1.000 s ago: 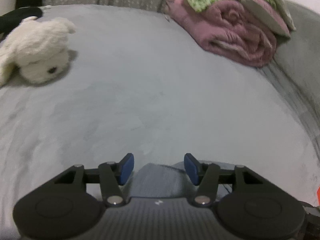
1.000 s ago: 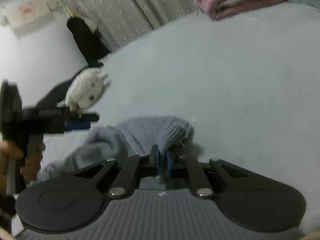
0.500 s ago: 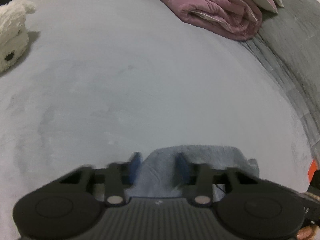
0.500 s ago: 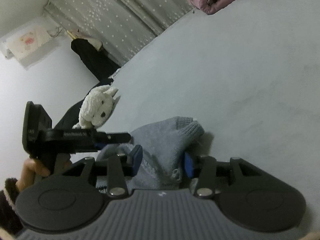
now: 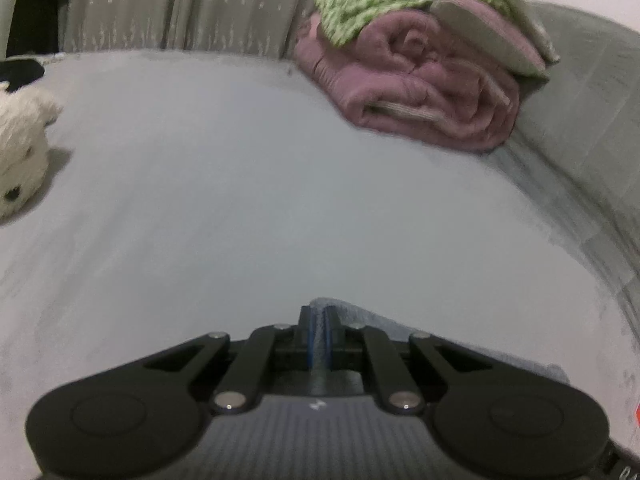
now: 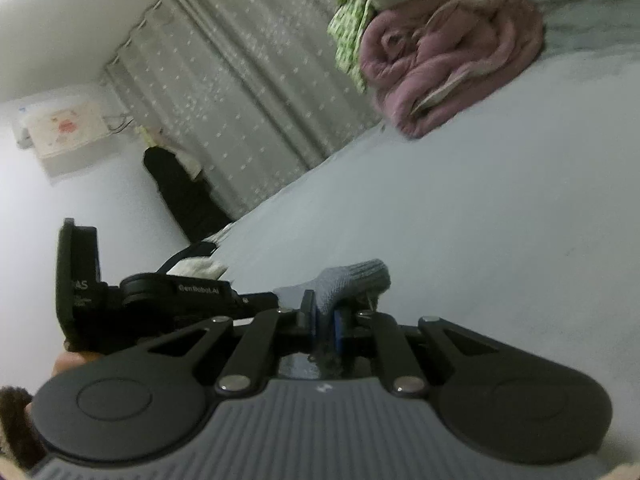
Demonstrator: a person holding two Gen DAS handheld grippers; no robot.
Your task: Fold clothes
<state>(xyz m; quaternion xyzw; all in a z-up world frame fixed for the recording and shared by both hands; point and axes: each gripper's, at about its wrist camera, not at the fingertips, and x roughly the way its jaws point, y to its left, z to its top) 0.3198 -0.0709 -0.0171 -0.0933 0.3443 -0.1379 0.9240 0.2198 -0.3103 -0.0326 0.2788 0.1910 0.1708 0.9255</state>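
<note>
A grey-blue knitted sweater (image 5: 384, 318) lies on the pale bed sheet (image 5: 280, 180); only its edge shows beyond my fingers. My left gripper (image 5: 319, 316) is shut on that edge, with a thin fold of fabric pinched between the blue pads. In the right wrist view the ribbed cuff (image 6: 356, 276) sticks up past my right gripper (image 6: 324, 312), whose jaws are closing, with the knit squeezed between the pads. The left tool's black body (image 6: 140, 296) sits just left of it, held by a hand (image 6: 64, 364). The rest of the sweater is hidden under the grippers.
A rolled pink blanket (image 5: 420, 92) with a green patterned cloth (image 5: 380, 4) on top sits at the far right of the bed. A white plush toy (image 5: 20, 160) lies at the left edge. A dotted grey curtain (image 5: 160, 4) hangs behind, beside a dark hanging garment (image 6: 180, 196).
The left jaws went from wide open to shut on the sweater's edge. The right jaws opened around the cuff, then came together on it again. Both views tilted upward.
</note>
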